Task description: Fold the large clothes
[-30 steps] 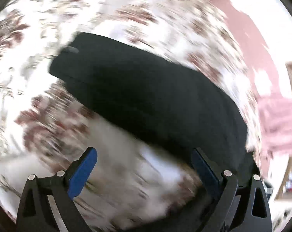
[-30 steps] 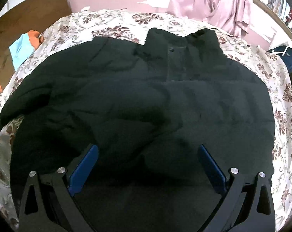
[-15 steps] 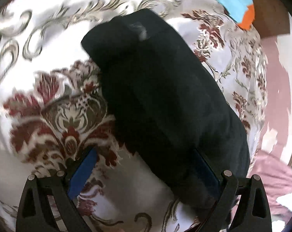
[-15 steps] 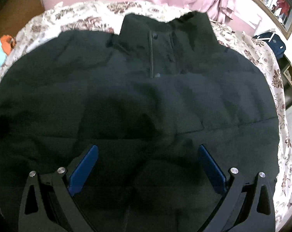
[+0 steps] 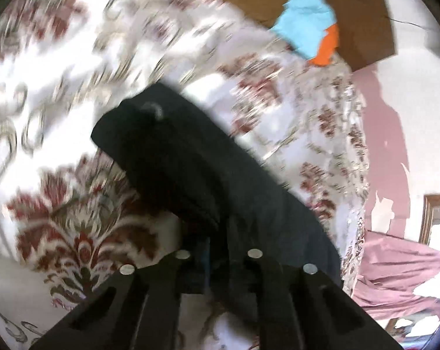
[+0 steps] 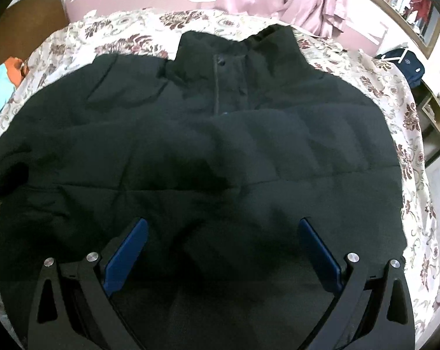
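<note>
Black jacket [image 6: 196, 157] spread front-up over the floral bedspread [image 6: 409, 151], collar toward the far edge, sleeve [image 5: 173, 157] lying out along the left side; left gripper [image 5: 217, 256] pinched tight on the sleeve, right gripper [image 6: 222, 250] spread wide over the hem, holding nothing.

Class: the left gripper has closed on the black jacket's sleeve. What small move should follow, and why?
Probably lift the sleeve and carry it inward over the jacket body: the left gripper is shut on it, while the right gripper hovers open above the flat-lying front.
</note>
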Motion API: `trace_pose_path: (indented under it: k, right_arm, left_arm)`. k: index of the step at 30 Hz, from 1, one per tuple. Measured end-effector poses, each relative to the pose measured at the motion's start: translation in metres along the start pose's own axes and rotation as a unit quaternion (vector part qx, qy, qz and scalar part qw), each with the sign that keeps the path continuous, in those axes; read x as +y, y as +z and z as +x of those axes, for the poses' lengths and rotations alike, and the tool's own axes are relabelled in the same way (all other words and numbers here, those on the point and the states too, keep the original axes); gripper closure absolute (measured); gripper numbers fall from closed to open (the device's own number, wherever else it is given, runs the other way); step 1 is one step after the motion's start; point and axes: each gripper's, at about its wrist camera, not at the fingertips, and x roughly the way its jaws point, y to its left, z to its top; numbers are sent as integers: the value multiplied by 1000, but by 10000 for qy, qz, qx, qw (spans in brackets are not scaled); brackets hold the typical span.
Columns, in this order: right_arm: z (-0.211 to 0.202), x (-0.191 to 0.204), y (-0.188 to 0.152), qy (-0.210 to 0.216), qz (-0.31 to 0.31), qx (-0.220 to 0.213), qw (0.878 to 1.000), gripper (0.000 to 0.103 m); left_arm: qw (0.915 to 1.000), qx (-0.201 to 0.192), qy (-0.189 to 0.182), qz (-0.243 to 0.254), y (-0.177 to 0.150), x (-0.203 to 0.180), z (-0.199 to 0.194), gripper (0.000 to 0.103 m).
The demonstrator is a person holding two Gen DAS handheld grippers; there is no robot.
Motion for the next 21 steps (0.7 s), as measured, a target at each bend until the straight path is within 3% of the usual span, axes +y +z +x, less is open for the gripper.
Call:
trace_pose_path:
  k: [5, 8, 11, 14, 15, 20, 21]
  right_arm:
    - [-18, -16, 3, 11, 149, -171, 9997, 2]
    - [-23, -29, 0, -52, 337, -184, 9993, 2]
    - [-28, -39, -5, -118, 496, -219, 9985, 2]
    - [-30, -49, -15, -197, 654, -230, 9974, 2]
    - [-30, -52, -17, -216, 693, -217, 9971, 2]
    - [-29, -72, -37, -227, 1060, -170, 9940, 2]
    - [-29, -75, -39, -238, 1117, -189, 9933, 2]
  left_arm:
    - [9911, -513, -226, 1206, 5, -69, -36, 97]
    - [9720, -713, -440, 2197, -3, -120, -60, 98]
    - [9328, -951, -847, 3370, -25, -180, -89, 98]
    - [8914, -936, -1177, 4275, -60, -227, -107, 98]
    - [8812, -911, -1217, 4477, -71, -237, -110, 98]
    - [8200, -463, -1670, 5455, -149, -282, -117, 98]
    - [8008, -290, -1804, 5704, -172, -289, -116, 98]
